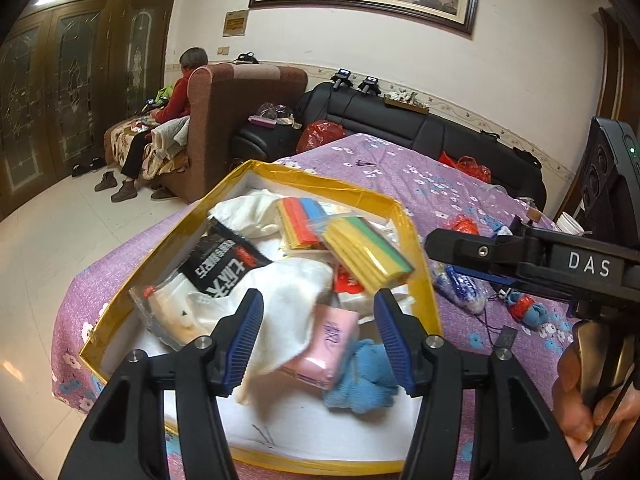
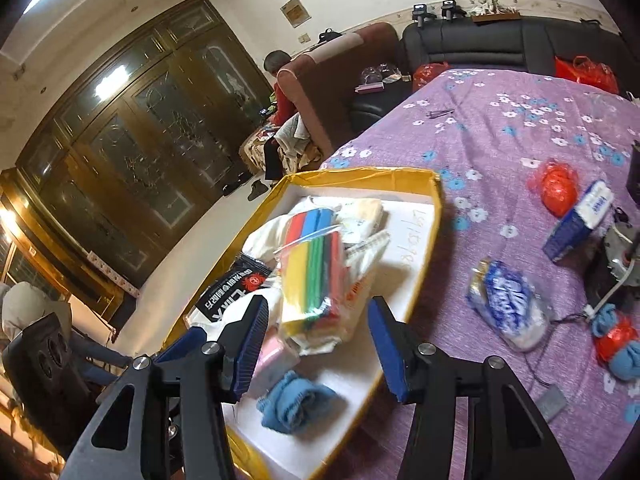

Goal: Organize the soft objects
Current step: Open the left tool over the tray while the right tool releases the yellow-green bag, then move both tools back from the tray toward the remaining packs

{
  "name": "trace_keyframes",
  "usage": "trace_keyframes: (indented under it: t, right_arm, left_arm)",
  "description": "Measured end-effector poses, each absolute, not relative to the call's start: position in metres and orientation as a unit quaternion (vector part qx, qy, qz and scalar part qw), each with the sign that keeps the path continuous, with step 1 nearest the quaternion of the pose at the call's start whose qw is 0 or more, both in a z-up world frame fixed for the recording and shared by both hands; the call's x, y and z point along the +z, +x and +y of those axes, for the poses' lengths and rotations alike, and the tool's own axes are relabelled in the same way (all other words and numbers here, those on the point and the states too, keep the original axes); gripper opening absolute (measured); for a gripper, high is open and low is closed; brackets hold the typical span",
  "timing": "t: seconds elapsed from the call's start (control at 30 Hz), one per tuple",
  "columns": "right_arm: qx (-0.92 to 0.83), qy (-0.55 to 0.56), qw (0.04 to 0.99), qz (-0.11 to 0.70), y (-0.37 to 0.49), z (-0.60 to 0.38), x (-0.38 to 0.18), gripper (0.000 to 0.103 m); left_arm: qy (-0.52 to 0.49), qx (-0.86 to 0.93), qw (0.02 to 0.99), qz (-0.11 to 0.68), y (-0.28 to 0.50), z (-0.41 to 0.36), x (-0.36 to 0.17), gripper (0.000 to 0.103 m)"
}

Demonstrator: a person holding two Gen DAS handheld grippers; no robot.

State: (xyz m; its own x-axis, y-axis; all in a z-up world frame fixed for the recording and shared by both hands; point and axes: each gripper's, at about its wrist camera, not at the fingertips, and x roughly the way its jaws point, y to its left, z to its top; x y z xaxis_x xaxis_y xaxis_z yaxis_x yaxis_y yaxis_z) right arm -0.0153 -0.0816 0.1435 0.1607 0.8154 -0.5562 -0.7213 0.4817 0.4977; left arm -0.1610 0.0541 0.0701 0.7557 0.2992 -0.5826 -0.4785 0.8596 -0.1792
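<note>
- Far left, upper part of left wrist view: dark wooden cabinet (image 1: 60,92) w/ glass doors; a person in red (image 1: 176,96) sits on a brown sofa (image 1: 224,120) beside it.
- Center of both views: flat box w/ yellow rim (image 1: 120,300) lies on the purple flowered cloth (image 1: 400,168). Soft things are inside the box.
- In the box, left to right in left wrist view: black packet w/ white print (image 1: 224,264), white cloth (image 1: 296,300), pink pack (image 1: 324,344), blue cloth (image 1: 368,380), and a bag of coloured sponges (image 1: 368,252) toward upper right.
- Left gripper (image 1: 320,344) is at bottom center of its view, above the box; jaws stand wide apart, nothing between the pads. Pink pack shows in the gap but is not touched.
- Right gripper (image 2: 316,344) is at bottom center of its view, also above the box; jaws apart, holding nothing. The sponges bag and blue cloth (image 2: 296,404) show in the gap.
- Right side of right wrist view, outside the box on the cloth: blue-white packet (image 2: 508,304), blue carton (image 2: 576,224), red plastic bundle (image 2: 556,188), blue-red bundle (image 2: 616,344).
</note>
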Motion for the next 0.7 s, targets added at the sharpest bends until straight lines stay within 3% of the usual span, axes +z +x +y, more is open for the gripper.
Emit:
trace_keyframes:
  t: [0.43, 0.7]
  right_arm:
    - [0.451, 0.031, 0.798, 0.398, 0.018, -0.183, 0.133, 0.057]
    - [0.393, 0.079, 0.820, 0.409, 0.070, -0.250, 0.102, 0.056]
  left_arm:
    - [-0.129, 0.185, 0.931, 0.288, -0.149, 0.018, 0.080, 0.063]
    - [-0.113, 0.140, 0.932, 0.316, -0.123, -0.018, 0.077, 0.063]
